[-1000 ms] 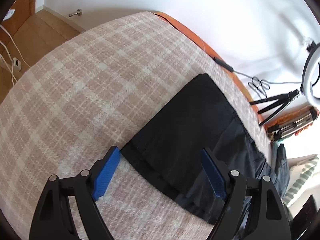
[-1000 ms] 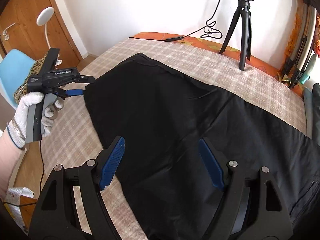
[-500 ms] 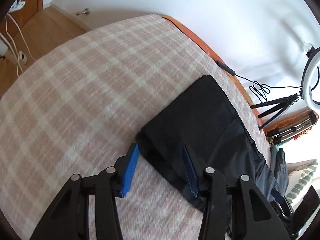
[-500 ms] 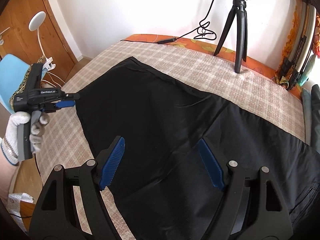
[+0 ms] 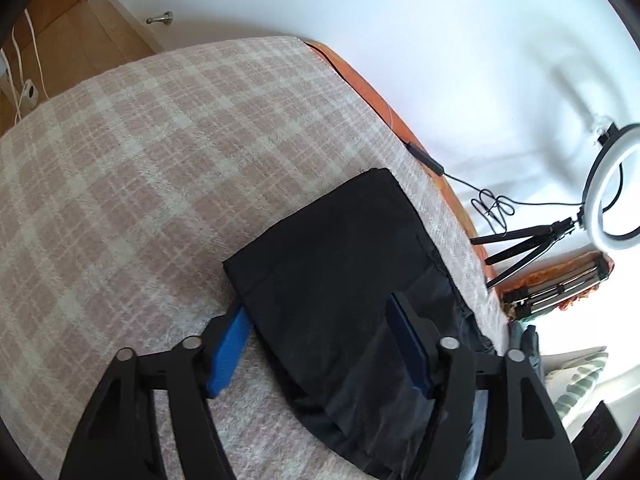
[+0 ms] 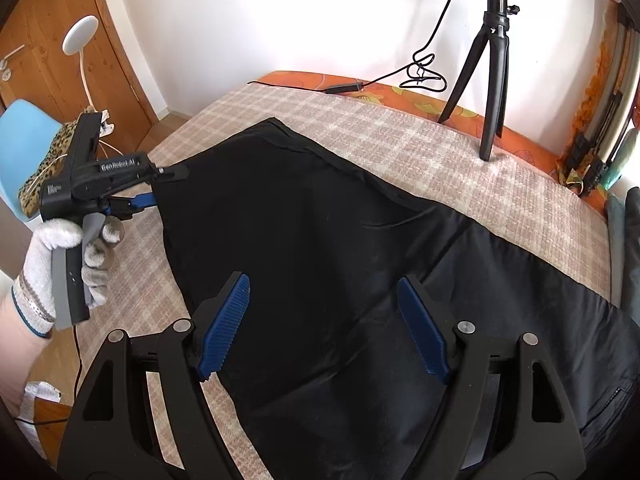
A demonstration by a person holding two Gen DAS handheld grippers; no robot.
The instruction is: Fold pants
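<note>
In the right wrist view, a gloved hand (image 6: pixel 66 258) at the left edge holds the left gripper (image 6: pixel 160 188), whose tips reach the hem corner of the black pants (image 6: pixel 320 240). Its jaws have just been opening a little; in the left wrist view the hem corner of the pants (image 5: pixel 340 264) lies between the two blue pads (image 5: pixel 230 350), one pad sitting on the bed beside the cloth edge and the other over the cloth, and neither is seen pressing, so the left gripper (image 5: pixel 320 344) looks released. The pants lie spread flat across the checked blanket of the bed (image 6: pixel 440 148), running from the middle of the frame down to the lower right. In the lower centre, the right gripper (image 6: pixel 322 330) hangs over the pants with its jaws wide apart, grasping nothing. In the upper right of the frame a black tripod (image 6: pixel 492 68) stands on the bed near the wall, with a cable (image 6: pixel 420 74) looped to its left. In the upper left are a wooden door (image 6: pixel 52 40), a white lamp (image 6: pixel 80 40) and a blue chair (image 6: pixel 20 140).
</note>
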